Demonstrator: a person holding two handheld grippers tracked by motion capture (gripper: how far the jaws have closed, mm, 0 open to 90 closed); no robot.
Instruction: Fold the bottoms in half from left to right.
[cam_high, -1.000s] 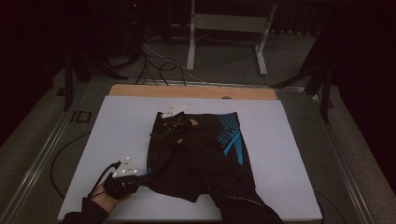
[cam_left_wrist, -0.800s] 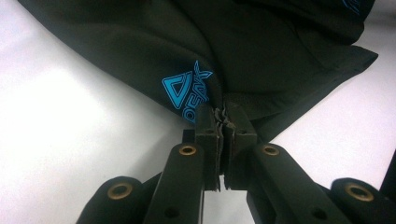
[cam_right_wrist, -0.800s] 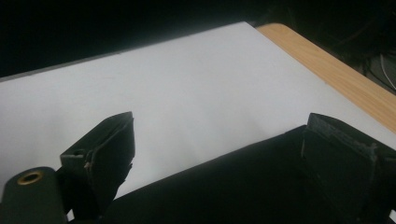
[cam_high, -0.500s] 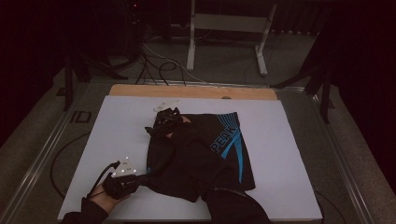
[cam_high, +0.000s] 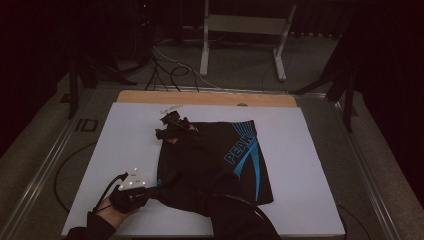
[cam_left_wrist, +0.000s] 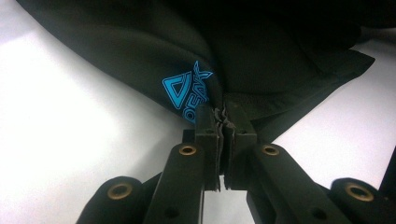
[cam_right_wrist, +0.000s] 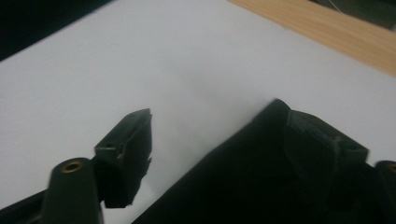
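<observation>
The left gripper (cam_high: 131, 194) sits low at the near left in a hand (cam_high: 112, 214), forearm entering from below, jaws clamped together. The right gripper (cam_high: 172, 127) is stretched far forward on an extended arm, its jaws apart and just now closing

Left gripper (cam_left_wrist: 223, 140) – arms cut off by bottom edge in left gripper view; pinched hem of shorts (cam_left_wrist: 261, 60) hidden between jaws. High view: person's sleeve (cam_high: 220, 200) covers shorts' near middle, right gripper (cam_high: 172, 127) dark, jaw gap too small to read. Right gripper view – slight blur, shorts cut at bottom edge.
</observation>
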